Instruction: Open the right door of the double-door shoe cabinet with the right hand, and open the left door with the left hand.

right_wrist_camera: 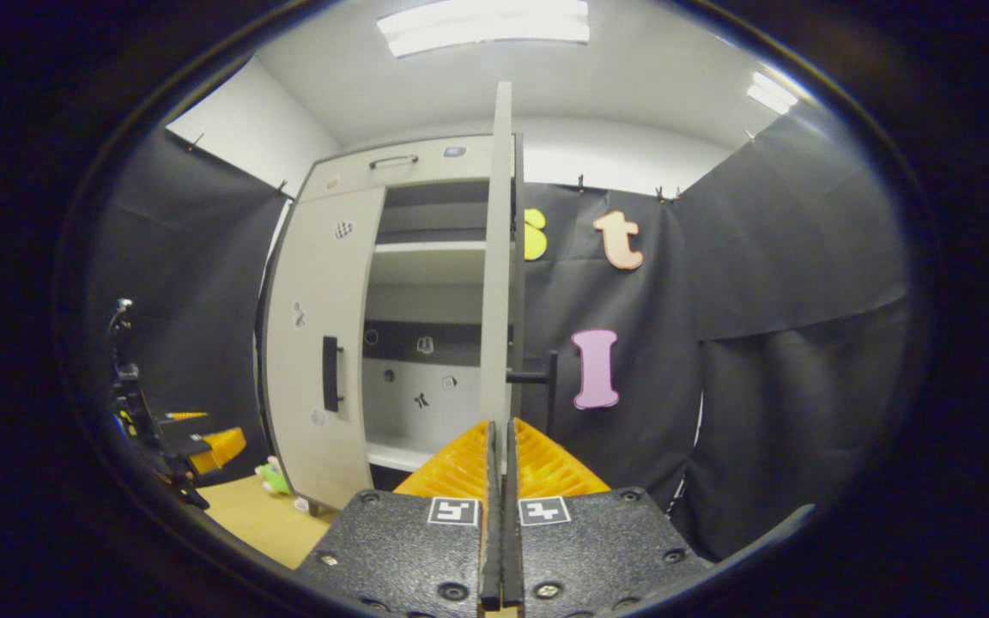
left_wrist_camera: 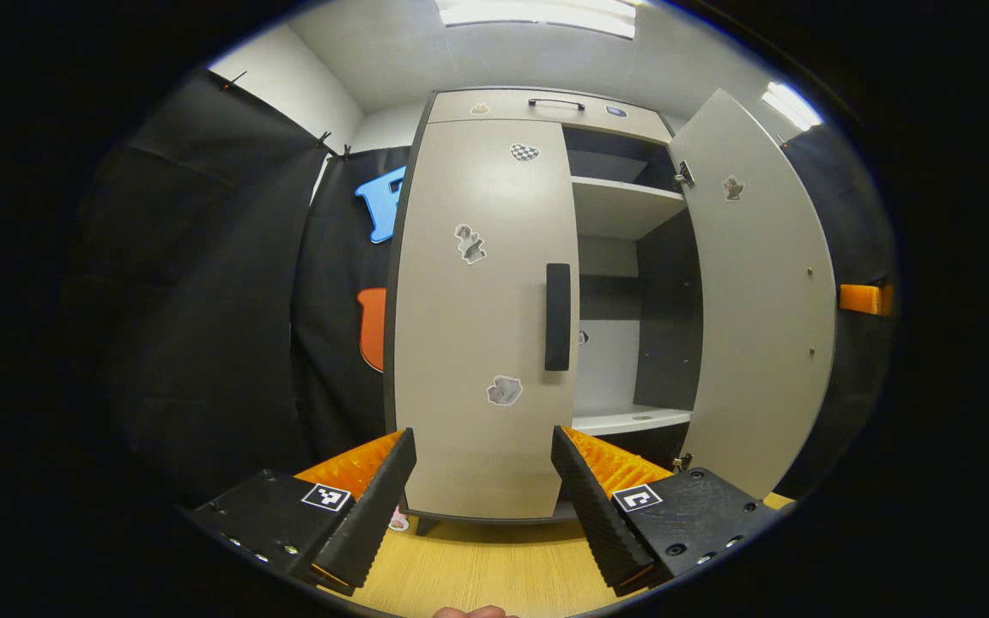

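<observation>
Left gripper view: left gripper (left_wrist_camera: pixel 484 481) has its fingers spread wide apart, nothing between them, held low in front of the shoe cabinet (left_wrist_camera: pixel 546 107). Left door (left_wrist_camera: pixel 482 318) is closed, flat against the cabinet front; its dark vertical handle (left_wrist_camera: pixel 557 317) sits near the door's right edge, above and apart from the fingertips. To the right, the right door (left_wrist_camera: pixel 761 300) stands swung outward, shelves (left_wrist_camera: pixel 627 206) exposed behind it (a few small stickers on both doors).

Right gripper view: left door (right_wrist_camera: pixel 318 343) closed at left, then the open interior, then the right door (right_wrist_camera: pixel 499 257) seen edge-on, its handle (right_wrist_camera: pixel 537 378) sticking out rightward. Right gripper (right_wrist_camera: pixel 501 463) has fingers pressed together just below the door's edge; whether they pinch the door, cannot tell.
</observation>
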Demonstrator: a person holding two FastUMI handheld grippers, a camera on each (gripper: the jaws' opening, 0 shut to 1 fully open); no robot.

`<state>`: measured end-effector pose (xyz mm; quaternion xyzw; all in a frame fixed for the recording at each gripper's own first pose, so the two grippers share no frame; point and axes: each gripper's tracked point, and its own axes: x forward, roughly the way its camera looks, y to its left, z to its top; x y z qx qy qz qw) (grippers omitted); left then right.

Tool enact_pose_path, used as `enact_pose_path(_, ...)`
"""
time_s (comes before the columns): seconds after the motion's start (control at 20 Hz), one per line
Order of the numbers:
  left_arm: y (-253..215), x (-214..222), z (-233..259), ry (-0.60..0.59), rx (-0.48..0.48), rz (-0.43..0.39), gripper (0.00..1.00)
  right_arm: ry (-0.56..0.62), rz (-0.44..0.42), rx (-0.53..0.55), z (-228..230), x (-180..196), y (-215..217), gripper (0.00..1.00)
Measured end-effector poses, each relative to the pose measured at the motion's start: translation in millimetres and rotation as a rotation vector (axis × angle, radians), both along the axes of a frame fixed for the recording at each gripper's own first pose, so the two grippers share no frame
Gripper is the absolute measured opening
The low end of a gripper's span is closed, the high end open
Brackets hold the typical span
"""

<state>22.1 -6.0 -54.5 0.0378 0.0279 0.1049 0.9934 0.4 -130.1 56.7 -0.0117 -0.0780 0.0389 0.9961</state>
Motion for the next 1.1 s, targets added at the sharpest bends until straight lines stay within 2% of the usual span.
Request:
enact_pose_path(0.05, -2, 0, 0, 0.006, -0.001, -0.014, 0.95, -0.012, 0.004, 0.003, -1, -6, 6, 0.04)
enact_pose_path(0.1, -5, -2, -1, 0.009, 0.002, -0.024, 0.95, -0.014, 0.016, 0.003, -3, -10, 16, 0.09)
enact_pose_path(0.15, -8, -2, -2, 0.010, 0.006, -0.033, 0.95, -0.014, 0.031, 0.000, -7, -14, 25, 0.31)
enact_pose_path(0.25, -12, -2, -1, 0.009, 0.003, -0.051, 0.95, -0.010, 0.045, -0.033, -15, -18, 39, 0.60)
enact_pose_path(0.35, -16, 1, 3, 0.001, -0.002, -0.077, 0.95, 0.002, 0.032, -0.083, -22, -17, 51, 0.68)
enact_pose_path(0.45, -20, 4, 12, -0.015, -0.001, -0.100, 0.95, 0.005, 0.038, -0.116, -26, -17, 63, 0.93)
enact_pose_path(0.5, -23, 7, 16, -0.019, -0.007, -0.114, 0.95, 0.010, 0.052, -0.122, -29, -18, 71, 0.97)
enact_pose_path(0.65, -34, 26, 36, -0.020, -0.042, -0.159, 0.95, 0.049, 0.092, -0.124, -43, -20, 87, 0.99)
enact_pose_path(0.8, -36, 64, 60, -0.035, -0.038, -0.186, 0.95, 0.096, 0.122, -0.108, -56, -24, 98, 0.99)
enact_pose_path(1.1, -30, 149, 79, -0.007, -0.025, -0.169, 0.95, 0.134, 0.090, -0.089, -59, -30, 91, 0.99)
